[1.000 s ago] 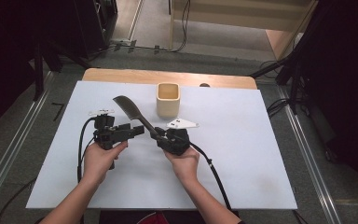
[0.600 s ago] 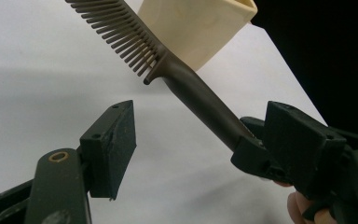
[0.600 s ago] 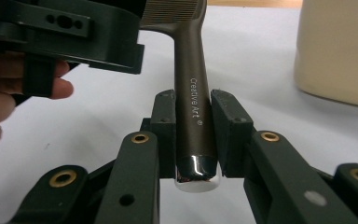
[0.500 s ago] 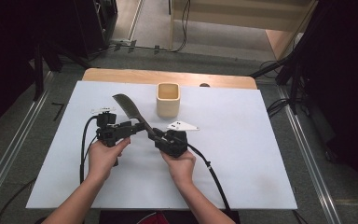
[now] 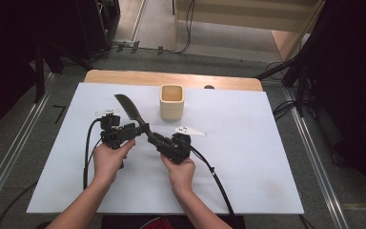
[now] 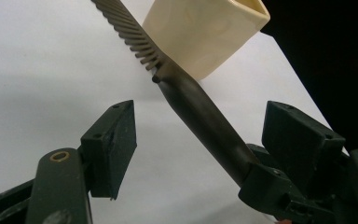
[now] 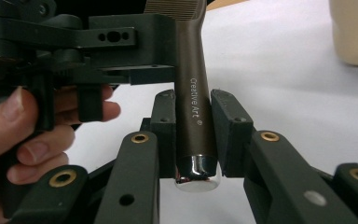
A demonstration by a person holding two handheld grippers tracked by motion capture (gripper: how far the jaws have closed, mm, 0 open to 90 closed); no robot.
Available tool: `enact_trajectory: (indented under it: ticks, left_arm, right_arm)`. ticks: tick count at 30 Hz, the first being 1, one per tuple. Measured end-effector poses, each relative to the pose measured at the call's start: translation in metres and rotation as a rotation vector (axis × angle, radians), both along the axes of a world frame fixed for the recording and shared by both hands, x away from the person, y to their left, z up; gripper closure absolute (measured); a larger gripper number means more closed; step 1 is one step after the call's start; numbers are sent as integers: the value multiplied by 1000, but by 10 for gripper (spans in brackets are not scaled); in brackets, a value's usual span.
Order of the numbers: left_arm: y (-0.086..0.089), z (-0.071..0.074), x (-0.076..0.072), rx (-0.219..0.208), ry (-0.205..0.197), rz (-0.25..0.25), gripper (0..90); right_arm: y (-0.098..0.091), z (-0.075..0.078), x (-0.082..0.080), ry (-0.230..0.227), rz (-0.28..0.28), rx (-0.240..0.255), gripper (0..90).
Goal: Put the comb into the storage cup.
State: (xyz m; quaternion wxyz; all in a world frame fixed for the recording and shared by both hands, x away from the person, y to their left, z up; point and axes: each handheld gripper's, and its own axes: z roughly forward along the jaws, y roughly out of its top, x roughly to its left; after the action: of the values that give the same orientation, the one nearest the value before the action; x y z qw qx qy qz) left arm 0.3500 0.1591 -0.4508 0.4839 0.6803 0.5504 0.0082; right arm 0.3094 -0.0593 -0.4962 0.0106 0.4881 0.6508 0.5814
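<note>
At frame centre, the right gripper (image 7: 193,135) clamps the dark brown comb's handle (image 7: 193,100). The left gripper (image 6: 200,140) stands open around it; it should close squarely before the right releases.

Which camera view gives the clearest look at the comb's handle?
The right gripper view: the comb's handle stands close, its printed lettering readable, clamped between the right gripper jaws. The left gripper view shows it slanting past the teeth, without lettering. The high view shows it small and dark.
</note>
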Motion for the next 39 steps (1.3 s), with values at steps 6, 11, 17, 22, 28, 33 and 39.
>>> enact_trajectory:
  ticks: [6,11,17,22,28,33,39]
  left_arm:
    - [-3,-3,2,2,5,8,274]
    - [-3,-3,3,-5,9,26,317]
    - [-2,-4,6,-42,51,35,369]
    - [-4,-5,7,-60,73,43,414]
    - [-7,-5,7,-78,78,48,482]
    - [-8,-4,6,-96,75,51,543]
    - [-8,-5,6,-108,91,59,615]
  right_arm:
    - [2,-2,-1,12,2,35,701]
    - [2,-6,-1,26,-7,87,701]
    - [2,-8,-3,20,-25,112,701]
    - [3,-8,-3,9,-30,115,701]
    - [4,-8,-4,-2,-34,116,701]
    - [6,-9,-4,-11,-44,114,701]
    - [7,-10,-5,-25,-50,104,701]
